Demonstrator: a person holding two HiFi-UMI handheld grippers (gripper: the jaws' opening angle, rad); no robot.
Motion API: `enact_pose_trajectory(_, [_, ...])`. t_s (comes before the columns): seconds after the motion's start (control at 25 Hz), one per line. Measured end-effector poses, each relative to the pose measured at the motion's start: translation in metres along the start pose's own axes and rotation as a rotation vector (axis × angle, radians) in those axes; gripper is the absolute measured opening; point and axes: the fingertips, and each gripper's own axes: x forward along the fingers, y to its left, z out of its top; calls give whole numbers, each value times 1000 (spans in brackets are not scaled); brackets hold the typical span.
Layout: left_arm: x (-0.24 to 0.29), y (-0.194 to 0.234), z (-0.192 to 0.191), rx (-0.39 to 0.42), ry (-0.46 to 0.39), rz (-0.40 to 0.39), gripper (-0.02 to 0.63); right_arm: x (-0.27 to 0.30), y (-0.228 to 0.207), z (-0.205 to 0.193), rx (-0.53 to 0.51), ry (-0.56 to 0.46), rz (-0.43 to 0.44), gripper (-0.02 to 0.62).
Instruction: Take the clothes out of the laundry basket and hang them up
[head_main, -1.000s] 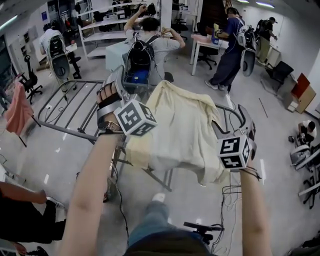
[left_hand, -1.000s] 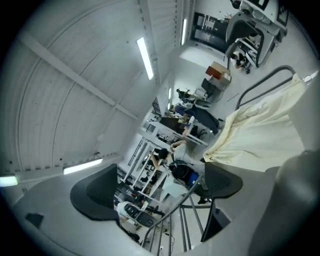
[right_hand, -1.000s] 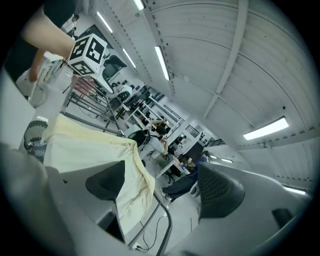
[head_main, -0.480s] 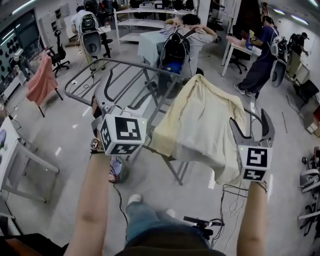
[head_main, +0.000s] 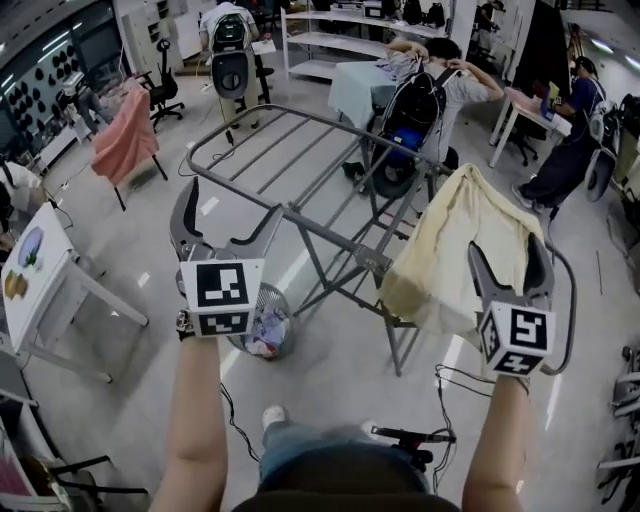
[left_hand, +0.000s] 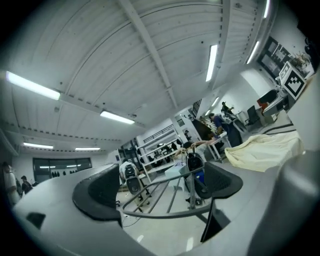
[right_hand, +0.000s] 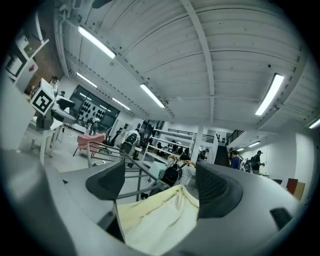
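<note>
1. Between the jaws of the left gripper (left_hand: 157, 189), nothing held: spread wide, with only a curved rail of the drying rack (left_hand: 166, 215) seen through the gap.
2. Likewise at the right gripper (right_hand: 159, 186): jaws wide apart, gripping nothing, with the cream shirt (right_hand: 163, 220) beyond and below the gap.
3. Against half a second ago: both grippers drawn back from the rack toward the body, already open then too. Left one now clear of the rail it was close to, right one just off the shirt's near edge.
4. Shirt unchanged, draped over the rack's right wing, hem hanging past the near rail.
5. Newly in sight at the rack's foot: wire laundry basket (head_main: 285, 305), clothes (head_main: 262, 337) heaped inside, partly hidden behind the left gripper's marker cube.
6. Open floor (head_main: 330, 390) between the rack legs and the feet; loose cable (head_main: 235, 420) trailing across it.
7. White table (head_main: 50, 270) well off to the left; pink garment (head_main: 125, 145) on a separate stand far back; seated person (head_main: 425, 85) beyond the rack's far side.
</note>
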Motion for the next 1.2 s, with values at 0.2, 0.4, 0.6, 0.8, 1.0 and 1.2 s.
enact_pose_trajectory(0.2, [-21, 72, -69, -47, 63, 34, 517, 30, 98, 19, 5, 1, 71, 436])
enact_pose_trajectory(0.4, [-36, 139, -132, -65, 103, 51, 517, 50, 195, 36, 10, 9, 132, 434])
enact_pose_trajectory(0.6, [-43, 194, -177, -72, 123, 54, 517, 71, 282, 47, 14, 30, 200, 434])
enact_pose_trajectory(0.8, [-47, 227, -222, -91, 174, 49, 517, 86, 348, 47, 18, 71, 264, 434])
enact_pose_trajectory(1.0, [-55, 246, -266, -128, 230, 52, 517, 93, 399, 38, 6, 115, 326, 411])
enact_pose_trajectory(1.2, [-55, 240, -319, -174, 326, 35, 517, 105, 446, 10, 2, 184, 413, 407])
